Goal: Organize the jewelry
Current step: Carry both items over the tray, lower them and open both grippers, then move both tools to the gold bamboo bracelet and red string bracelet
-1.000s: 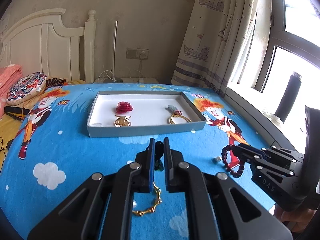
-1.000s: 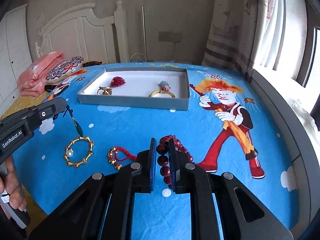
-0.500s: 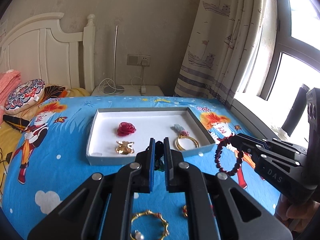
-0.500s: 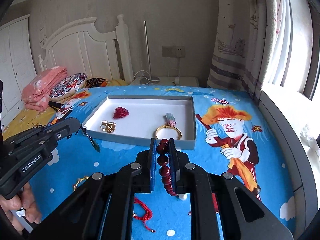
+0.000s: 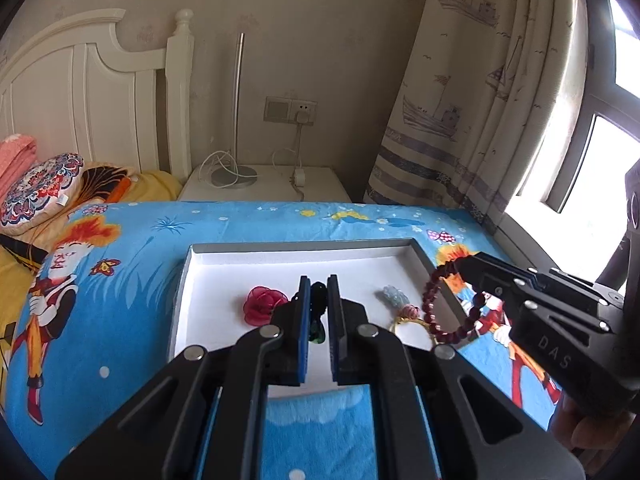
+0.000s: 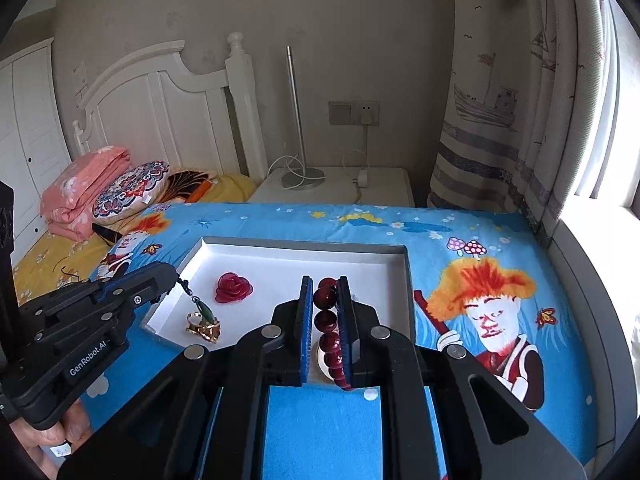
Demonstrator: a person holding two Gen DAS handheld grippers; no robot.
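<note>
- My left gripper (image 5: 318,298) pinches a black cord with a green pendant (image 6: 207,312). The pendant hangs over the left part of the white tray (image 6: 280,264).
- In the tray lie a gold clip (image 6: 204,329), a red rose (image 6: 234,288) and a gold ring (image 5: 412,322).
- My right gripper (image 6: 325,300) squeezes a dark red bead bracelet (image 6: 326,320). It hangs over the tray's right side.

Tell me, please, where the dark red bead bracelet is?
The right gripper holds the dark red bead bracelet over the tray's right edge.
</note>
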